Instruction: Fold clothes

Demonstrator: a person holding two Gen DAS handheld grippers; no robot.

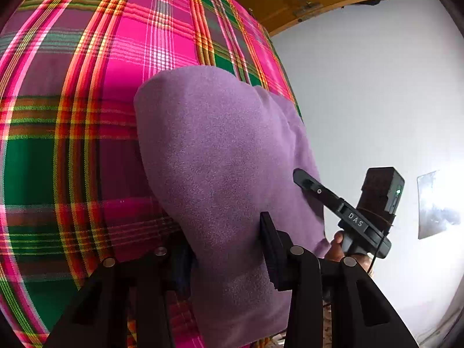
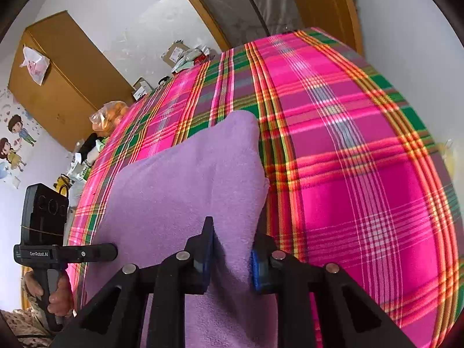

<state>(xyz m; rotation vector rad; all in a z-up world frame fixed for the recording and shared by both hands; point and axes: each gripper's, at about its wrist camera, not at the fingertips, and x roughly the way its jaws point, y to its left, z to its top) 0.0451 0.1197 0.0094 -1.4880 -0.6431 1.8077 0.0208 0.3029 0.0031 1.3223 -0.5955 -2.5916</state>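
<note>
- Two hand-held grippers work one lilac fleece garment, which lies on a bed under a pink, green and orange plaid bedspread.
- In the right wrist view the fleece spreads from the bottom centre toward 11 o'clock, its far corner peaking near the middle of the picture.
- The right hand-held gripper sits at 6 o'clock, jaws narrow, with a raised fold of the fleece pinched between the dark pad on one side and the blue pad on the other; both pads press into the cloth.
- In that same view the left hand-held gripper comes in from 8 o'clock, its finger tip touching the fleece's edge, a hand wrapped round its grip.
- Switch to the left wrist view: the fleece bulges up from 6 o'clock to the centre.
- Here the left hand-held gripper is part-way closed with the fleece between its jaws; one finger lies against the cloth, but the other is buried behind the fabric, so I cannot tell whether the grip is firm.
- The right hand-held gripper shows at 4 o'clock in this view, its tip on the fleece's edge.
- Beyond the bed at 10 o'clock in the right wrist view stands a brown cabinet, with bags and boxes along the wall.
</note>
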